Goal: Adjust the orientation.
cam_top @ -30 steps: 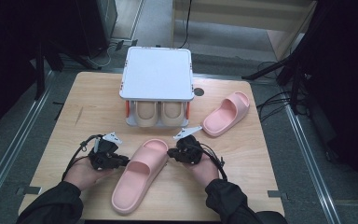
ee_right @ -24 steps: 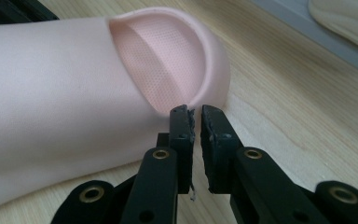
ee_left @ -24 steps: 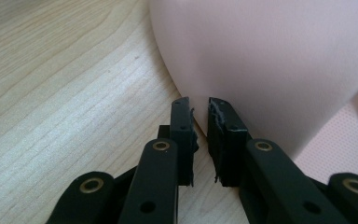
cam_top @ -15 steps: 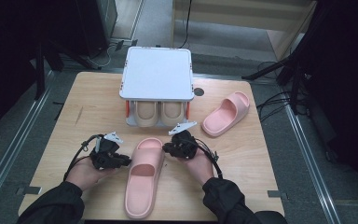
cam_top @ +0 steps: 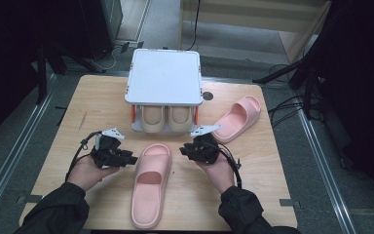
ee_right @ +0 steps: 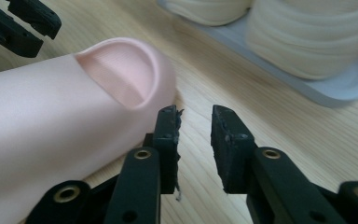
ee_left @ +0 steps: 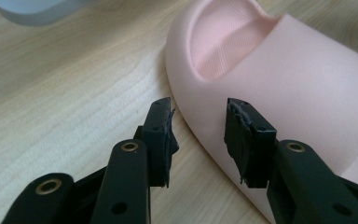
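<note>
On the table (cam_top: 97, 105) a small shoe rack (cam_top: 164, 78) stands at the far middle, with a pair of shoes (cam_top: 164, 119) side by side on its lower shelf, under its top board. Before the rack, near the table's front edge, lies a slipper (cam_top: 150, 183), its toe towards the rack and its heel towards the person. The left gripper (cam_top: 126, 159) sits just left of this slipper's toe end, the right gripper (cam_top: 187, 150) just right of it, so the slipper lies between them. A second slipper (cam_top: 237, 117) lies to the right of the rack, slanted, behind the right gripper.
</note>
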Demonstrator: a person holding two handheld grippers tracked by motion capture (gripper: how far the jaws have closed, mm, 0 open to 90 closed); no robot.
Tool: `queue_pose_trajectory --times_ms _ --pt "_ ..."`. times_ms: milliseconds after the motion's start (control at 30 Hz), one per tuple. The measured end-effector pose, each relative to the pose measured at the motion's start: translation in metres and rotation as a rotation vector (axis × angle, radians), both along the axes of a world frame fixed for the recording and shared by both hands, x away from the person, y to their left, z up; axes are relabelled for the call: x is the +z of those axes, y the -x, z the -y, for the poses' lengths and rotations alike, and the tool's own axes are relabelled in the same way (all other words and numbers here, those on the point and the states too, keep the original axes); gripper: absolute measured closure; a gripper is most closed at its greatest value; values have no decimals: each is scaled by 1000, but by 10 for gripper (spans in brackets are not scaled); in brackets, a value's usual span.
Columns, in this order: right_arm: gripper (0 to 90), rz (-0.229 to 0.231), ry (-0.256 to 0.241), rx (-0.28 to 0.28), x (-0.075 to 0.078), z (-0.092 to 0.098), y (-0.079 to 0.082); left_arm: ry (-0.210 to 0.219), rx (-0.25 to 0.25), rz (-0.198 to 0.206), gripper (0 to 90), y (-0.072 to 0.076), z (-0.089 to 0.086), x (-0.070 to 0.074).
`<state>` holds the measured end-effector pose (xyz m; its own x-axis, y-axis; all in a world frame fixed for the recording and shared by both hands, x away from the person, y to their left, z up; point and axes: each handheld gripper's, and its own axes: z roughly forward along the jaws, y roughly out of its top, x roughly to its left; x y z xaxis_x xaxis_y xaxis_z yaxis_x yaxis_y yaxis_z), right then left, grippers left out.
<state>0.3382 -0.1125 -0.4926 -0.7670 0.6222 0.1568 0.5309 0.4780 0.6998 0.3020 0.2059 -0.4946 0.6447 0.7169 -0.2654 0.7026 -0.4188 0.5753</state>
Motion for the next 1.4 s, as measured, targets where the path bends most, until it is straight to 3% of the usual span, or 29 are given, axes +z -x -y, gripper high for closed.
queue_pose_trajectory --times_ms 500,767,800,900,1167,1400 --pt "611 28 -29 -186 12 67 -3 18 -18 2 522 -22 9 4" --pt "549 37 -43 -294 16 110 -17 19 -14 -13 479 -27 6 4" --pt "500 31 -59 -324 17 120 -22 25 -12 -13 474 -27 6 4" --pt "462 35 -50 -361 16 131 -29 25 -14 -14 468 -26 6 3" --pt "418 -17 -37 -464 4 157 -56 21 -23 -15 452 -23 4 3" --pt "393 -31 -25 -532 -5 169 -75 41 -15 -4 443 -13 -1 4"
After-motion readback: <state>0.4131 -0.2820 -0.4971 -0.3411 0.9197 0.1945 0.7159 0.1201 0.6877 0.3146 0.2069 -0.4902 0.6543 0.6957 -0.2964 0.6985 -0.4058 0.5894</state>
